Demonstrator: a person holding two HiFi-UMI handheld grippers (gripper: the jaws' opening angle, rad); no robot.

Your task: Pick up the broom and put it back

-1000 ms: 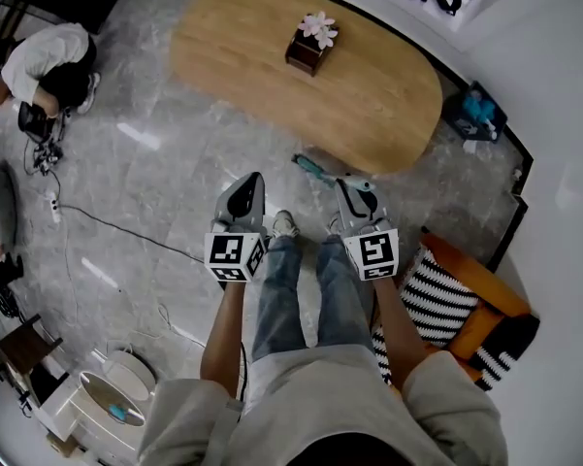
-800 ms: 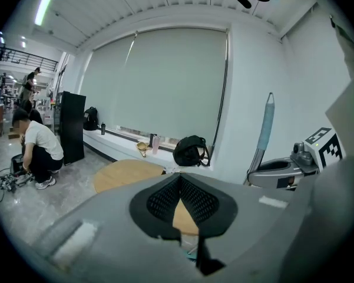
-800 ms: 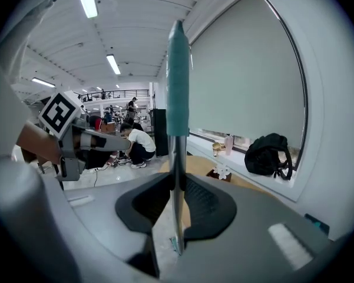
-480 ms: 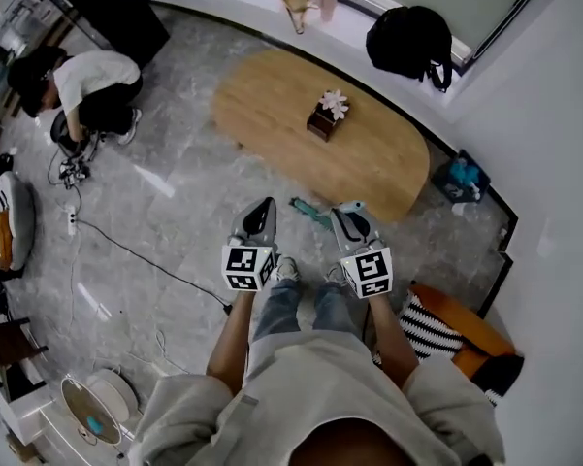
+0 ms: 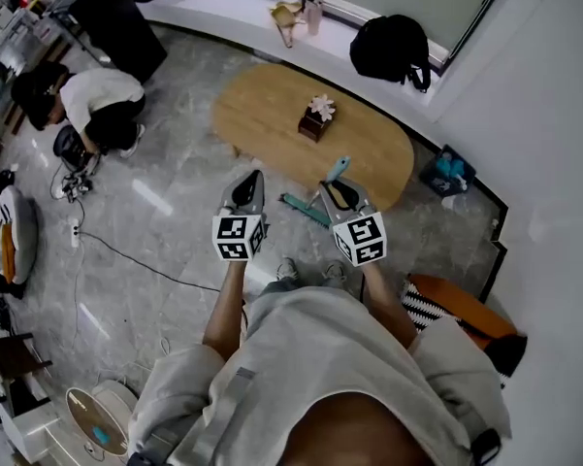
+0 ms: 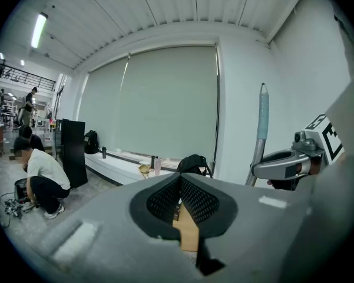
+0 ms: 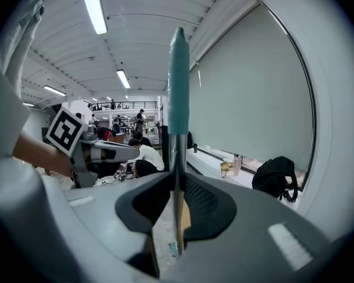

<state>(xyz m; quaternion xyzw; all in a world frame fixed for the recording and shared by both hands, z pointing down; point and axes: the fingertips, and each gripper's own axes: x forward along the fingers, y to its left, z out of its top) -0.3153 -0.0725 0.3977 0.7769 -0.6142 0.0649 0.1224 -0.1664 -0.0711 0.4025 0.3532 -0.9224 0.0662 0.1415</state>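
The broom has a teal grip (image 5: 339, 170) on a metal pole, and its teal head (image 5: 304, 210) hangs low over the grey floor, in front of the table. My right gripper (image 5: 336, 192) is shut on the pole. In the right gripper view the pole (image 7: 177, 175) stands upright between the pads, and the teal grip (image 7: 178, 87) rises above them. My left gripper (image 5: 250, 184) is held beside it to the left, shut and holding nothing. In the left gripper view its pads (image 6: 172, 194) meet at the tip, and the broom handle (image 6: 262, 119) shows at the right.
An oval wooden table (image 5: 272, 115) with a flower box (image 5: 316, 116) stands ahead. A black backpack (image 5: 391, 49) lies on the window ledge. A person (image 5: 92, 105) crouches at the left by a floor cable (image 5: 136, 255). A fan (image 5: 99, 420) and an orange seat (image 5: 456, 304) flank my legs.
Both grippers have risen as the person stood up. The broom has come up with the right gripper, its handle now upright. More of the room shows.
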